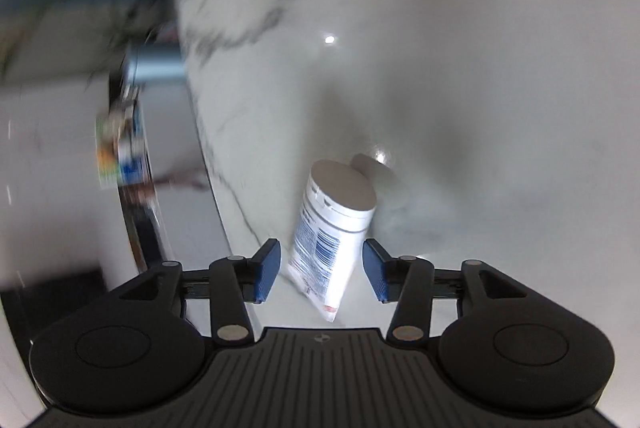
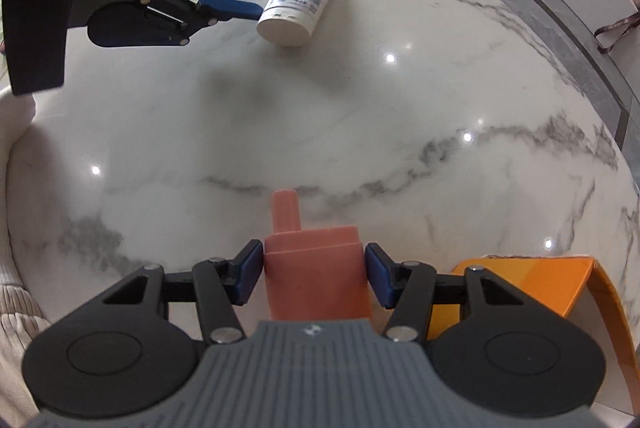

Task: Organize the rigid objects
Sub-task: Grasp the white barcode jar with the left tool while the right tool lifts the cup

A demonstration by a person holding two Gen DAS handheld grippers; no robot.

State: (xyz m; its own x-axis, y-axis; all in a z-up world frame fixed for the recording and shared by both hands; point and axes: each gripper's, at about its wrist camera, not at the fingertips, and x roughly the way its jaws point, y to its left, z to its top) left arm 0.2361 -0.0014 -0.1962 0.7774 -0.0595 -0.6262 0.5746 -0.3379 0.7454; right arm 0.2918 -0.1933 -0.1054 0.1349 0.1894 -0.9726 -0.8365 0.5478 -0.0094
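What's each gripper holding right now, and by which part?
Left gripper: nothing; its jaws stand open around the white tube, clear of both sides. Right gripper: pads against the sides of the pink piece's wide body, narrow stub pointing forward.

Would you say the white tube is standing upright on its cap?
No, the white tube lies on its side on the marble table.

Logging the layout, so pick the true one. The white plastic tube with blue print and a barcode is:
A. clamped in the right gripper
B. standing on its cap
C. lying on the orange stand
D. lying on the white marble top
D: the white plastic tube lies on its side on the white marble top, between the left gripper's open jaws.
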